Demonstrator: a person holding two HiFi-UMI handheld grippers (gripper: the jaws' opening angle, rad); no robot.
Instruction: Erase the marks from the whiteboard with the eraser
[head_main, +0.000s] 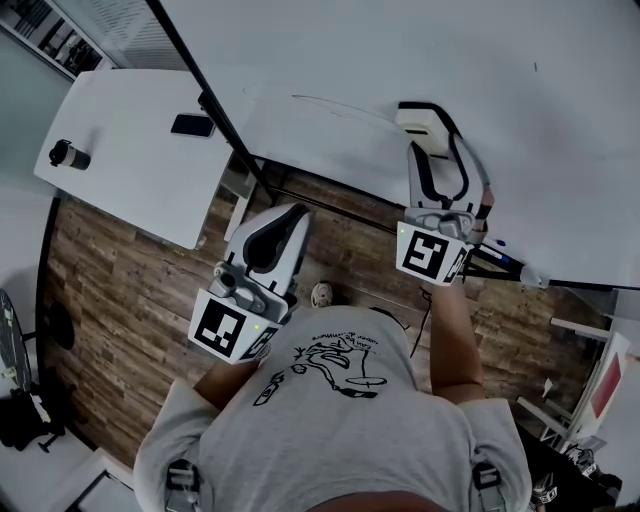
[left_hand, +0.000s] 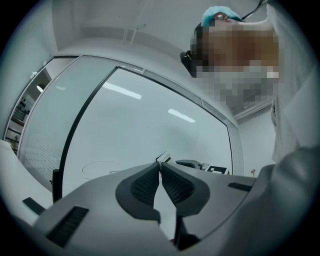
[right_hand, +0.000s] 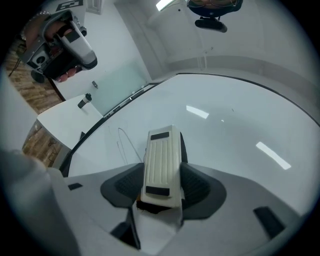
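Observation:
The whiteboard (head_main: 360, 60) fills the top of the head view. A thin curved pen mark (head_main: 340, 108) runs across it, and the same mark (right_hand: 122, 142) lies left of the eraser in the right gripper view. My right gripper (head_main: 432, 150) is shut on the cream ribbed eraser (head_main: 420, 118), which is held at the board just right of the mark. The eraser (right_hand: 162, 160) stands up between the right gripper's (right_hand: 161, 175) pads. My left gripper (head_main: 290, 215) hangs lower, off the board, with nothing in it. Its jaws (left_hand: 160, 172) are shut, and a faint oval mark (left_hand: 100, 167) lies beyond them.
A white table (head_main: 130, 170) stands at the left with a black phone (head_main: 192, 125) and a dark cylinder (head_main: 68, 155) on it. The board's black frame (head_main: 215, 110) runs diagonally beside it. Markers (head_main: 500, 262) lie on the ledge under the board at the right. Wooden floor (head_main: 120, 300) lies below.

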